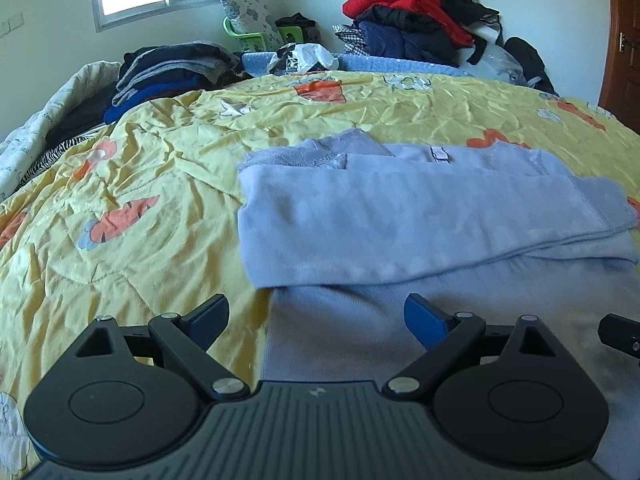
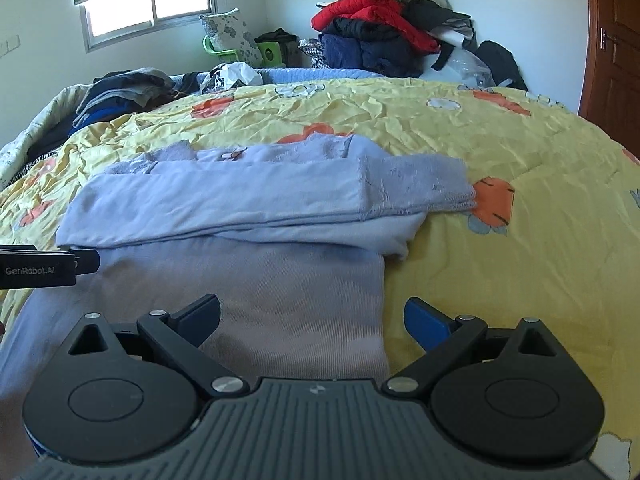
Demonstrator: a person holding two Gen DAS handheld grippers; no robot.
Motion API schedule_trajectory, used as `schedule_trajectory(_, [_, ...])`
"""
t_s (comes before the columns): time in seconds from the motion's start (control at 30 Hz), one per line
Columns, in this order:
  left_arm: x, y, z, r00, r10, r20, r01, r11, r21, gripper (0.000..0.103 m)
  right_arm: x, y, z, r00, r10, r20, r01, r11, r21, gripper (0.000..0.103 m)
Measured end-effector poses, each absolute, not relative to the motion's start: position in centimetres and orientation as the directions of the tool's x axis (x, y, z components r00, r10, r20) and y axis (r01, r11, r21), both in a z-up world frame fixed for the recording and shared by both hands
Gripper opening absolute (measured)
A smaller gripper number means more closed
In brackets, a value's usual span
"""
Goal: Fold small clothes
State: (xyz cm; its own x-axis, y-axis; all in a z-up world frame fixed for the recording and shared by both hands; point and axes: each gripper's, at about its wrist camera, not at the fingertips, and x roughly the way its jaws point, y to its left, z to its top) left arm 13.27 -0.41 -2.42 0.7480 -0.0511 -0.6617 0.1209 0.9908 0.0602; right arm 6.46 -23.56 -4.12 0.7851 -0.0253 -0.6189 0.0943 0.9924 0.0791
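Observation:
A light blue sweater (image 1: 420,224) lies on the yellow quilt (image 1: 132,184), its sleeves folded across the chest. It also shows in the right wrist view (image 2: 240,208). My left gripper (image 1: 316,320) is open and empty over the sweater's lower left edge. My right gripper (image 2: 312,320) is open and empty over the sweater's lower right edge. The tip of the right gripper shows at the right edge of the left wrist view (image 1: 620,334). The left gripper shows at the left edge of the right wrist view (image 2: 48,266).
A stack of folded dark clothes (image 1: 168,72) sits at the bed's far left. A heap of red and dark jackets (image 1: 416,20) lies at the far right by the wall. A wooden door (image 2: 616,40) stands at the right.

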Motion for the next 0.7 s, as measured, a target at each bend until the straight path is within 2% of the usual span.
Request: schedule_trajectory(0.7, [8.3,0.0,-2.6,0.734,-0.083,-0.674,0.139,0.990,0.030,0.096,3.1,-22.0,-4.6,0.777,0.008,-0.629,0.046,0.997,0.069,0.099])
